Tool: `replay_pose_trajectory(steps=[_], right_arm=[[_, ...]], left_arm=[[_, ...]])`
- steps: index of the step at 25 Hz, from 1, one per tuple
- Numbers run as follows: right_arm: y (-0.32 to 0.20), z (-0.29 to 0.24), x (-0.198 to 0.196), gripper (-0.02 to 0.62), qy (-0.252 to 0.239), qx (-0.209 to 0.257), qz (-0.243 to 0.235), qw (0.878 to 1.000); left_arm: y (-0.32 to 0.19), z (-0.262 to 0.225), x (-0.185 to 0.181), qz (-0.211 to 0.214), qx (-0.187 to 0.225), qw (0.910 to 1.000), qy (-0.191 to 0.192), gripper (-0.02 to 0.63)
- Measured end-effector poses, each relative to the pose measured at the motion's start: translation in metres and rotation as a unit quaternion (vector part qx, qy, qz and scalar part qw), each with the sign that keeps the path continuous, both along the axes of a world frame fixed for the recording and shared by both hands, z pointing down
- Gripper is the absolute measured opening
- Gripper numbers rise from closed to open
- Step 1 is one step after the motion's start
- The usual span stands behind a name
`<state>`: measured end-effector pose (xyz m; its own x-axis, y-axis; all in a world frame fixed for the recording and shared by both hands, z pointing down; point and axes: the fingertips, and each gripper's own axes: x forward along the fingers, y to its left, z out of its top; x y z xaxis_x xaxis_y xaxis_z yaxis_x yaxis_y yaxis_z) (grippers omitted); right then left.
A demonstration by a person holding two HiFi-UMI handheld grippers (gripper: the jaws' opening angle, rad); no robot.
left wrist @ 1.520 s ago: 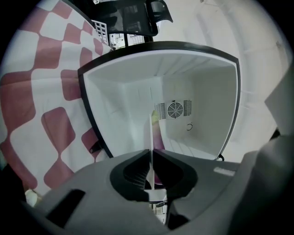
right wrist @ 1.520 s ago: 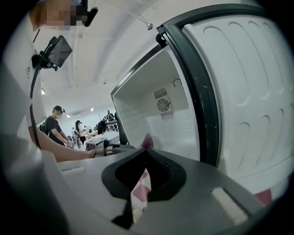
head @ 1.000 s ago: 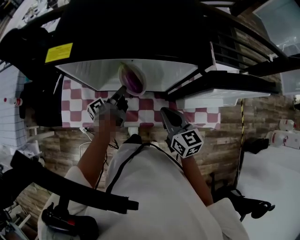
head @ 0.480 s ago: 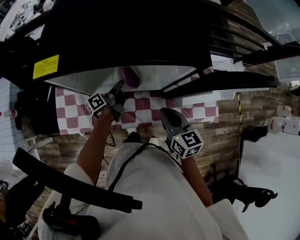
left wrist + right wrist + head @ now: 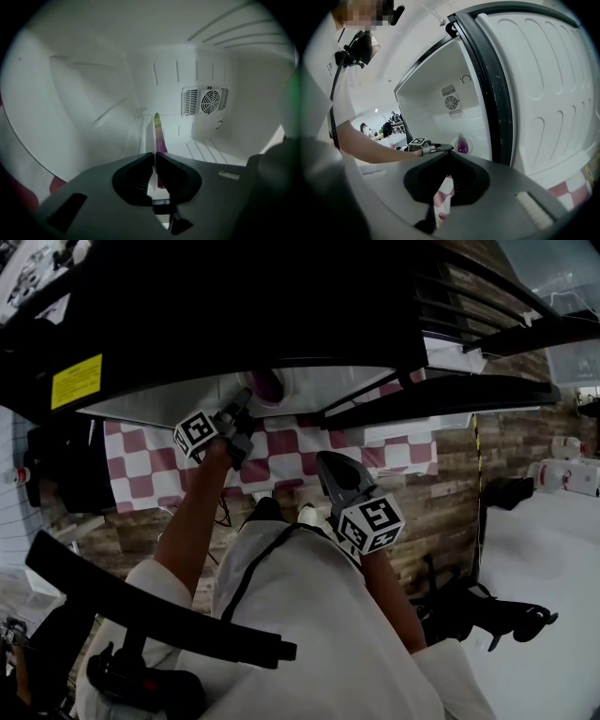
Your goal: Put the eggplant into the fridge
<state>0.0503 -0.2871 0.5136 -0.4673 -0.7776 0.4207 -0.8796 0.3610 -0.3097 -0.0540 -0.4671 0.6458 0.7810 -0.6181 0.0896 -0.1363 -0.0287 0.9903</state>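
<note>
Purple eggplant (image 5: 462, 143) lies on a plate (image 5: 468, 148) at mid-frame in the right gripper view, inside the open fridge (image 5: 436, 108). Low in the centre of its own view, the left gripper (image 5: 154, 154) is clenched on the plate's rim. The right gripper (image 5: 449, 153), jaws together and empty, hangs outside beside the door (image 5: 543, 93).

The eggplant (image 5: 159, 136) is partly hidden behind the left hand-held gripper (image 5: 154, 154), its full shape unclear.
</note>
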Motion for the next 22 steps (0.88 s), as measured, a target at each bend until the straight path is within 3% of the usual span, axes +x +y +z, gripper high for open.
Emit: replay_pose_trajectory(steps=[22], right_arm=[[-0.021,0.022,-0.037,0.008,-0.016,-0.014,-0.035,0.999]], left_arm=[[-0.001,0.026,0.017,0.014,-0.04,0.9959,-0.08,0.018]])
